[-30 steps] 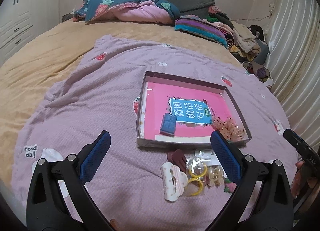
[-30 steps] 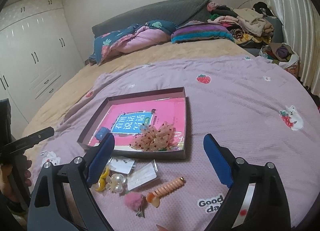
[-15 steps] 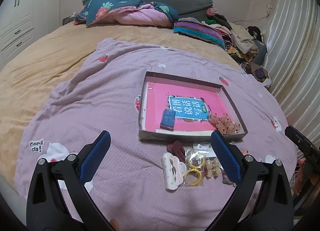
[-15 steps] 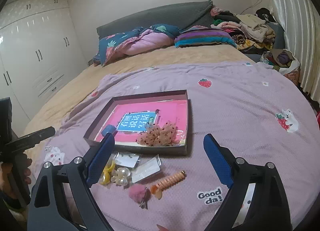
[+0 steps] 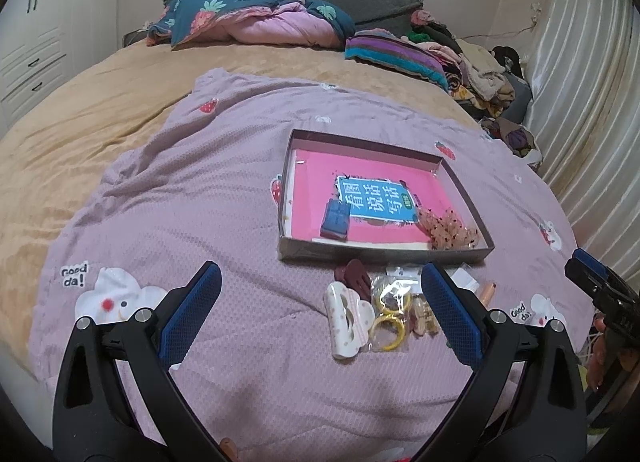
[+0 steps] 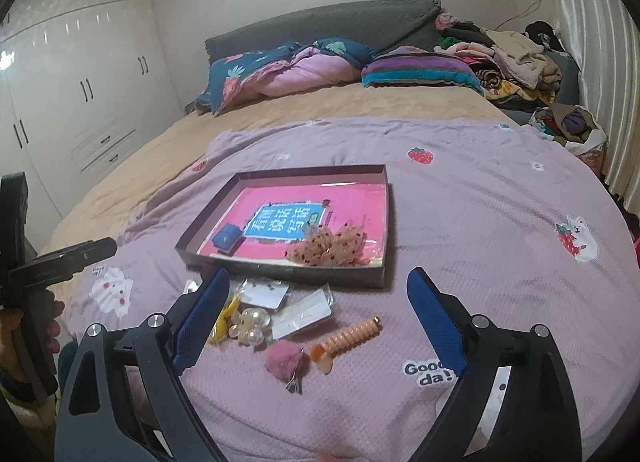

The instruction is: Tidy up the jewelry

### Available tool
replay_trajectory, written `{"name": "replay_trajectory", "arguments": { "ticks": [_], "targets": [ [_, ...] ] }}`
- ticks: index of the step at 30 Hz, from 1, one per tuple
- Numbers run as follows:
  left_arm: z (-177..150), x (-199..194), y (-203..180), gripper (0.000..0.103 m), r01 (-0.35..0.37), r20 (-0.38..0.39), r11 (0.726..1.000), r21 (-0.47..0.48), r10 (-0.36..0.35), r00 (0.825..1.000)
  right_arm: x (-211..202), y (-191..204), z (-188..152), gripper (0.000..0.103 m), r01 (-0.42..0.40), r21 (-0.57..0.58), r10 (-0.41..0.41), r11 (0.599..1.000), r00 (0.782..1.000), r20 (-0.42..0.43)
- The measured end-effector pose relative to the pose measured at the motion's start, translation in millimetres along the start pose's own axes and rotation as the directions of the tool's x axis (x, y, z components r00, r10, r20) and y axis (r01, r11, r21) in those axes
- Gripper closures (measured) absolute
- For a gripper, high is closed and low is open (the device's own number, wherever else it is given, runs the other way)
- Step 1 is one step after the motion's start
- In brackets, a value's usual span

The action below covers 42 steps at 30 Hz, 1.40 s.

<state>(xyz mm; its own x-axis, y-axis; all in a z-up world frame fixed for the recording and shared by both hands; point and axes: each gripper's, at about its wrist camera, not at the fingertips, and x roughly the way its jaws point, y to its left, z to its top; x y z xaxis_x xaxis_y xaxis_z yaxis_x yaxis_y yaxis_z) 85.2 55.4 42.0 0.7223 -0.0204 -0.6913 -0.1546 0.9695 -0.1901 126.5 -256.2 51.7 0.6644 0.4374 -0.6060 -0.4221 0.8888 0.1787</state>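
The box (image 6: pixel 383 222) on the purple blanket (image 6: pixel 480 222) already holds a blue clip (image 6: pixel 228 237) and a frilly bow (image 6: pixel 330 248). Most pieces (hair clip (image 5: pixel 347 314), yellow rings (image 5: pixel 390 316), pearls (image 6: pixel 250 322), pompom (image 6: pixel 285 358), coil (image 6: pixel 352 336)) lie just before it, so much is left. The left gripper (image 5: pixel 320 302) and the right gripper (image 6: pixel 318 310) are both spread wide, holding nothing.

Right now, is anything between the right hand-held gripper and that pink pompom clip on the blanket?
Nothing visible. The right hand-held gripper hangs open above the blanket, and the pink pompom clip lies bare just ahead of it. The orange spiral hair tie lies right beside the clip, so a grab might catch it too.
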Motion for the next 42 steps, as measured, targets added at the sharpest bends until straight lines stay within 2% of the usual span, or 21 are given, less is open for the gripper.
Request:
{"name": "replay_trajectory", "arguments": {
  "ticks": [19, 35, 42],
  "targets": [
    [-31.7, 11.3, 0.4, 0.01, -0.003, -0.075, 1.0, 0.031, 0.006, 0.997, 13.2, 21.3, -30.1, 0.013, -0.025, -0.069, 0.018, 0.997, 0.995, -0.097],
    [-58.8, 61.3, -12.5, 0.01, 0.011, -0.188, 0.997, 0.081, 0.004, 0.982, 41.5, 16.7, -50.8, 0.013, -0.018, -0.085, 0.003, 0.996, 0.983, -0.183],
    [-58.5, 83.5, -14.0, 0.025, 0.026, -0.221, 0.997, 0.071, -0.01, 0.975, 63.9, 11.5, -51.2, 0.013, -0.017, -0.083, -0.002, 0.996, 0.976, -0.216]
  ]
}}
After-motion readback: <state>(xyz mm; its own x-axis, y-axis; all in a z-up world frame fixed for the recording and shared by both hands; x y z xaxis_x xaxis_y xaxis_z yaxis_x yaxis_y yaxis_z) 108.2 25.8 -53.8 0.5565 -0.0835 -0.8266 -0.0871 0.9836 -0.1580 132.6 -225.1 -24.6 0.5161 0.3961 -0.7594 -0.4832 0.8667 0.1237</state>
